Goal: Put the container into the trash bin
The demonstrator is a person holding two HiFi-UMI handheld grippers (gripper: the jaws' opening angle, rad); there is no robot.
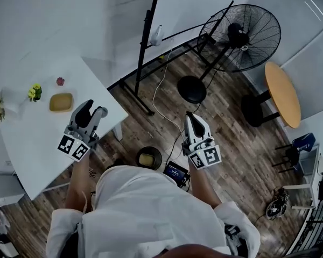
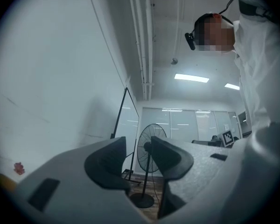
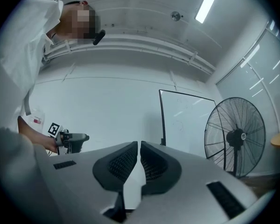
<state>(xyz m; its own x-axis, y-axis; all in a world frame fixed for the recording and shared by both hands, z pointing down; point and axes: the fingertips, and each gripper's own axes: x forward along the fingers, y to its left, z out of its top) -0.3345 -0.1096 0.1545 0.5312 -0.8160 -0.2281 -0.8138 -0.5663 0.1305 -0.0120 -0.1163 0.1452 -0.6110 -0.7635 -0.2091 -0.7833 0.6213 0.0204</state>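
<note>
Yellow container point(image 1: 61, 101) sits on the white table point(image 1: 37, 138), near some little flowers point(image 1: 35, 92). It looks small and light, like a thin, low dish. It may bend a bit if you squeeze hard. The best place to grab it looks like the edge closest to the left gripper point(image 1: 92, 110), with one jaw inside and one outside.

The left gripper is open and holds nothing. It is just above the table, near the container. The right gripper point(image 1: 192, 121) is closed and empty, out over the floor.

The trash bin point(image 1: 138, 158) is dark and round. It stands on the wood floor point(image 1: 231, 144) beside the table. Something yellowish lies in it, but I cannot tell what. A big fan point(image 1: 239, 36) stands farther away.
</note>
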